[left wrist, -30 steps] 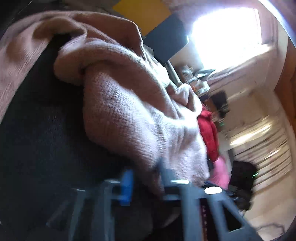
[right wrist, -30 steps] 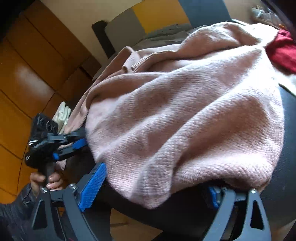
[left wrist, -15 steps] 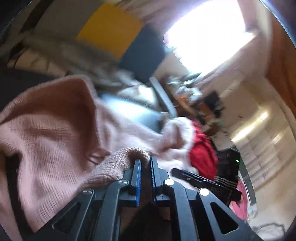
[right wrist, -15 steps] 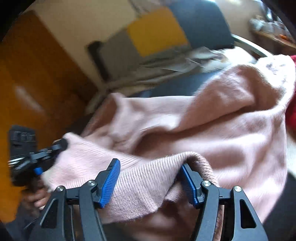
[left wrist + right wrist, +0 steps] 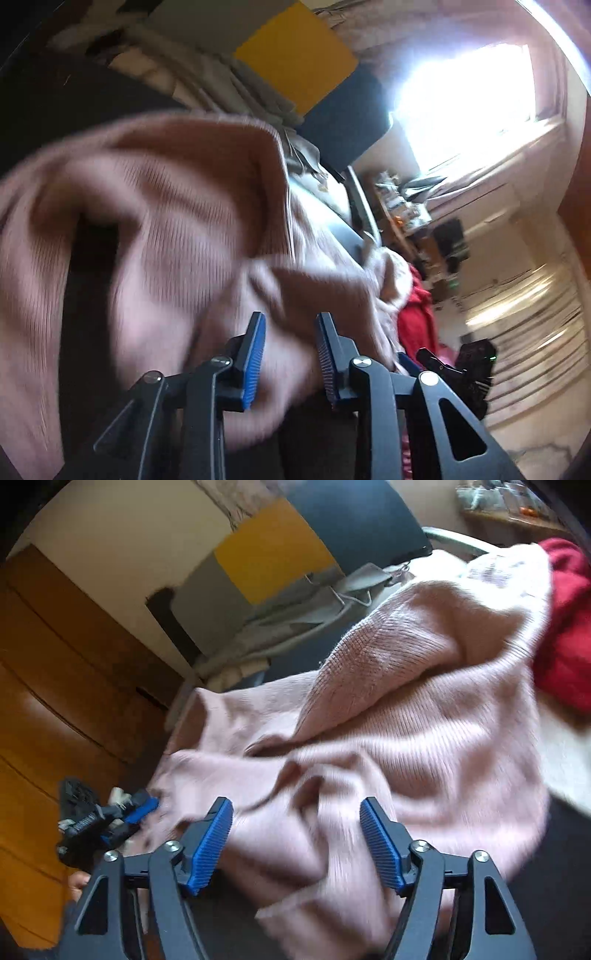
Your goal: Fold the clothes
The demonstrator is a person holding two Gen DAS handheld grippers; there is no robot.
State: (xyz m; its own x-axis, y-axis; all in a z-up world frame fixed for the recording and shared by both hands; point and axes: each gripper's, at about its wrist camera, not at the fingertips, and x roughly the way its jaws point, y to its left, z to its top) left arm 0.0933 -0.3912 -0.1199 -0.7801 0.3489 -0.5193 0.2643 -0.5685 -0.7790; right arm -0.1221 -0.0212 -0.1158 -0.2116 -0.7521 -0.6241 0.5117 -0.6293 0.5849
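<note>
A pink knitted sweater point(image 5: 177, 229) lies rumpled on a dark table point(image 5: 66, 107). In the left wrist view my left gripper point(image 5: 290, 354) has its jaws opening. A fold of the sweater hangs loosely between the blue pads point(image 5: 255, 354). In the right wrist view my right gripper point(image 5: 295, 843) is also opening, its jaws wide apart. The sweater point(image 5: 406, 716) lies slack between the pads point(image 5: 210, 845), not pinched. My left gripper point(image 5: 144, 806) shows there too, at the sweater's left edge.
A red garment point(image 5: 565, 627) lies beyond the sweater on the right and shows as the red garment point(image 5: 417, 314) in the left view. A chair with grey, yellow and blue cushions point(image 5: 273, 554) stands behind the table. Wooden panels point(image 5: 55, 664) are at the left.
The left jaws, shut on the sweater's edge half a second ago, have parted. The right jaws have widened and the ribbed hem has gone slack. Both grippers have shifted and the sweater is spread out lower.
</note>
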